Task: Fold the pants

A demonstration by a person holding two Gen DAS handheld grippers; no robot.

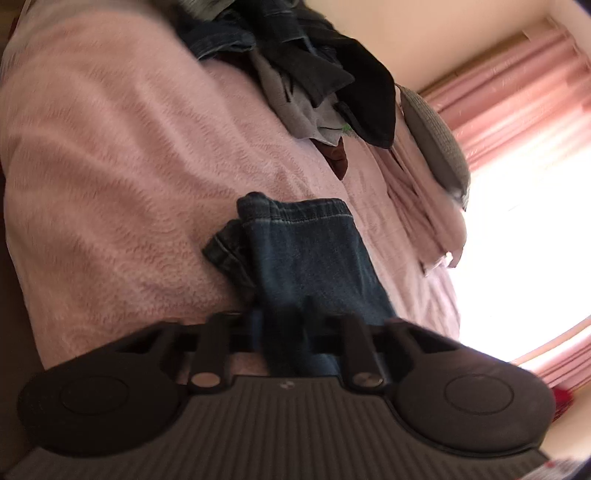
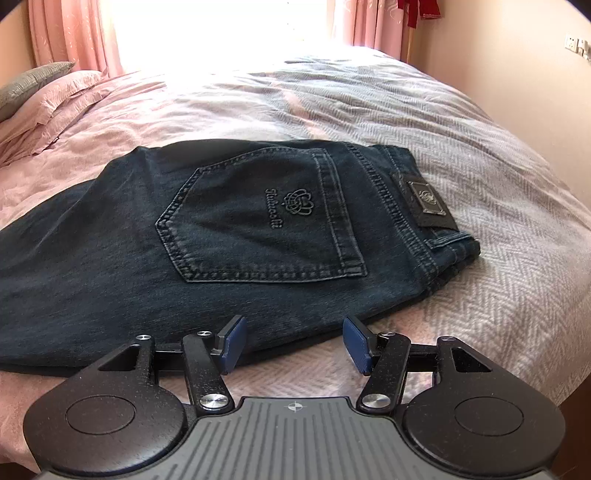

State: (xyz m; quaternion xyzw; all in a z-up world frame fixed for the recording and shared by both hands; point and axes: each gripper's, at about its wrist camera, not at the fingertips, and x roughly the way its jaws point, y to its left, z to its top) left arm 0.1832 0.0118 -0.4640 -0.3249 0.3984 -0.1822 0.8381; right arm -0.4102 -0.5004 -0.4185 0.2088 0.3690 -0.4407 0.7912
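Note:
Dark blue jeans (image 2: 229, 229) lie on the bed, seat side up, with the back pocket (image 2: 266, 221) and a black waistband patch (image 2: 424, 201) showing. My right gripper (image 2: 294, 343) hovers open at the near edge of the jeans, by the seat, its blue pads (image 2: 232, 343) holding nothing. In the left wrist view the leg ends of the jeans (image 1: 306, 254) stretch away from my left gripper (image 1: 295, 326), with the hems (image 1: 291, 210) at the far end. Denim fills the gap between its fingers, so it is shut on the legs. The view is blurred.
A pink blanket (image 1: 110, 166) and a grey herringbone cover (image 2: 480, 206) lie over the bed. A heap of dark clothes (image 1: 306, 70) sits at the far side, by a grey pillow (image 1: 436, 140). Pink curtains (image 2: 74, 33) frame a bright window. A wall stands at the right.

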